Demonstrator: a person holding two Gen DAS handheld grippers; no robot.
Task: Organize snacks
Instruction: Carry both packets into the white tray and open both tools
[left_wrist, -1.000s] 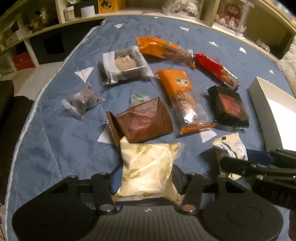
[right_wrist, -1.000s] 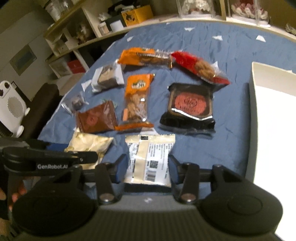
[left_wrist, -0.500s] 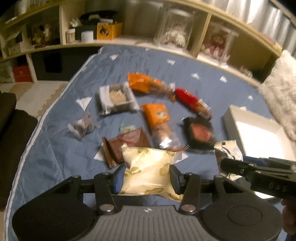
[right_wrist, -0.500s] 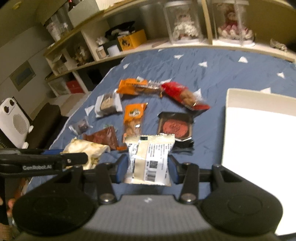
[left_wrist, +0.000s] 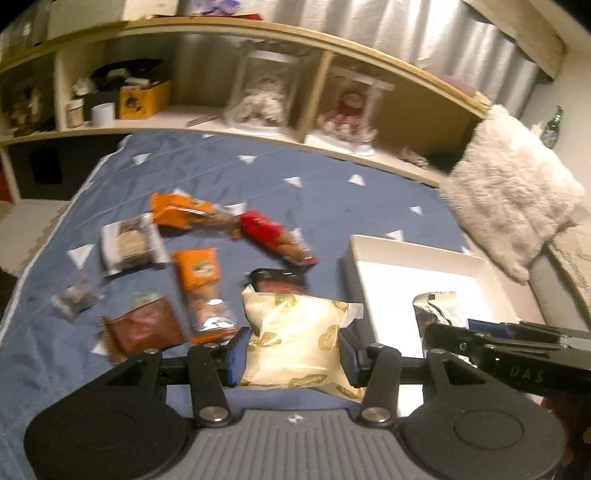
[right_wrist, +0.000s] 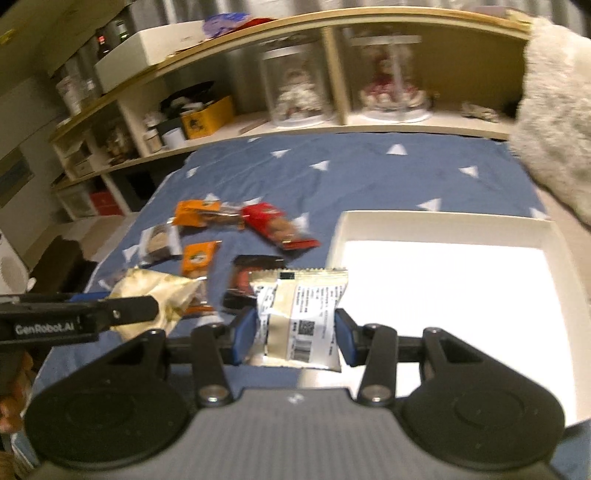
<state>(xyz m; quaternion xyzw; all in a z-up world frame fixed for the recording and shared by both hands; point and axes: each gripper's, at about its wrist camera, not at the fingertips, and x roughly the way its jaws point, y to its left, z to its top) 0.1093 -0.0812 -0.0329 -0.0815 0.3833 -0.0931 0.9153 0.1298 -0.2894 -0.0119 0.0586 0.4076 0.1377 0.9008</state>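
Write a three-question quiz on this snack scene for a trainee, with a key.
1. True or false: the white tray already holds several snacks.
2. Which packet does the left gripper hold? A) red packet B) cream packet with gold print C) brown packet
3. Fill in: the right gripper holds a white packet with a ____ on its label.

Key: 1 false, it looks bare. 2 B. 3 barcode.
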